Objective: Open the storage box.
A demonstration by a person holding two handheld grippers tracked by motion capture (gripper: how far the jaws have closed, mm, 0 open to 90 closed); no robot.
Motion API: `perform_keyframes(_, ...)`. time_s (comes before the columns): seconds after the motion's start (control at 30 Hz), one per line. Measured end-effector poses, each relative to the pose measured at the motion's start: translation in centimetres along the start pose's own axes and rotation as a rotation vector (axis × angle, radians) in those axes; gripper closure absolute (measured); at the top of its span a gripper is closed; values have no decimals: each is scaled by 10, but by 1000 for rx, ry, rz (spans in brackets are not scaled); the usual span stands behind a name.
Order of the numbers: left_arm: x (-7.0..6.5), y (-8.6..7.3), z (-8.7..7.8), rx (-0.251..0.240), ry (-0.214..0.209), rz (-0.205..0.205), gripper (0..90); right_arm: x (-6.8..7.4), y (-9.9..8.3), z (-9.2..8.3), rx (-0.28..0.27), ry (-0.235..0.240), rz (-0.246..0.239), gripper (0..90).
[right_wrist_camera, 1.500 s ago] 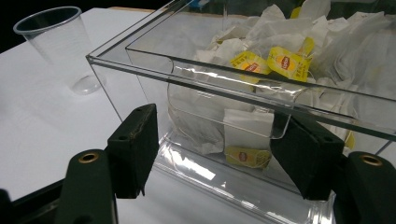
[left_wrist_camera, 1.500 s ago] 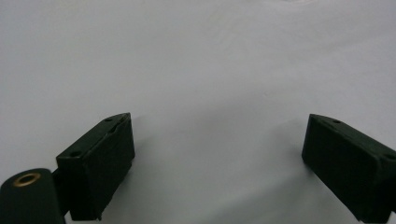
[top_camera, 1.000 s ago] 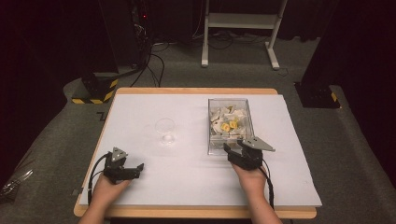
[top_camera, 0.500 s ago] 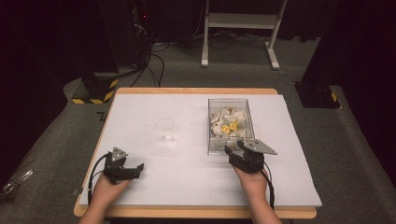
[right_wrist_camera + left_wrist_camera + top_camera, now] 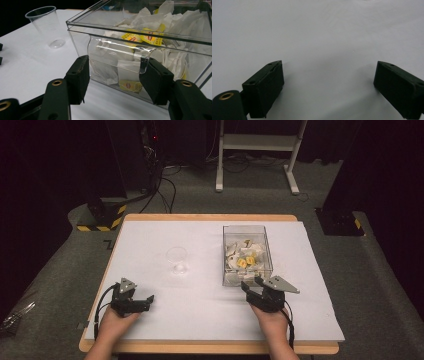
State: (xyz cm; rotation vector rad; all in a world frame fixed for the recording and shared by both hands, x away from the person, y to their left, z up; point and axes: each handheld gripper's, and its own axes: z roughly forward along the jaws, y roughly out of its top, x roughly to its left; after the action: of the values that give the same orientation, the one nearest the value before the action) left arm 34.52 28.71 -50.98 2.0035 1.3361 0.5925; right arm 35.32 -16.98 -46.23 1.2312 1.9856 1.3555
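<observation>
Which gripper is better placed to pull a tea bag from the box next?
Right. The right gripper sits at the box, jaws open toward its front cut-out and the tea bags. The left gripper rests apart over bare table.

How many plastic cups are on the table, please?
1: the cup stands upright on the white cover, left of the clear box of tea bags and apart from it. None seems hidden.

bright lit table [image 5: 150, 235], dark surroundings; glare on clear box [image 5: 120, 48]
</observation>
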Motion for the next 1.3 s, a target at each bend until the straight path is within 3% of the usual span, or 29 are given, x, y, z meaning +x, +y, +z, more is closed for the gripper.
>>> perform_keyframes(1.07,0,0,0,0,0,0,97,13,-18,-32,0,38,-31,450)
perform_keyframes(1.3,0,0,0,0,0,-1,97,12,-18,-40,-4,17,-45,462)
